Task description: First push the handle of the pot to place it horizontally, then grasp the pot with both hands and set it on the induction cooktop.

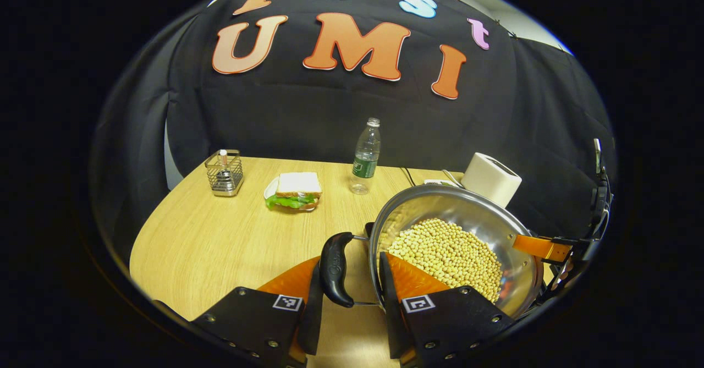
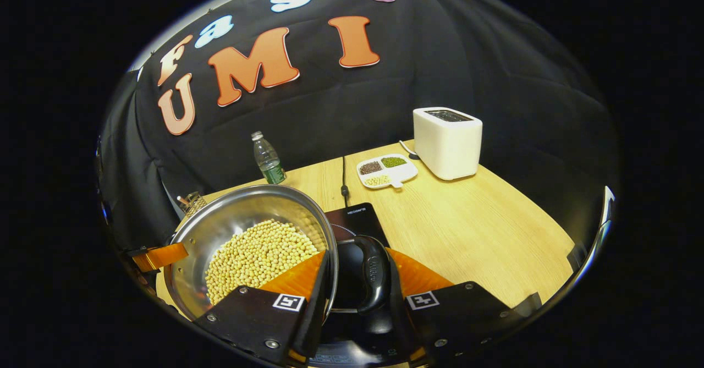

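Above the worktop (image 1: 220, 236), the pot (image 1: 484, 219) hangs between the 2 hand-held grippers, carried from opposite sides. The left hand-held gripper (image 1: 346, 280) brackets the black side handle (image 1: 336, 269), one finger outside the handle and the other inside the pot wall; the fingers look closed around it, though whether both press cannot be told. The right hand-held gripper (image 2: 357, 280) holds the opposite handle (image 2: 374, 274) the same way, one finger inside the rim, one outside.

In the right gripper view the induction cooktop (image 2: 355, 219) lies directly beneath that handle and just beyond the pot's rim, so the pot probably needs to shift toward the right hand-held gripper's side and then come down level.

The pot holds a heap of yellow soybeans (image 1: 445, 252), banked to one side; tilting would likely spill them. A divided dish (image 2: 386, 171) beyond carries 3 kinds of beans.
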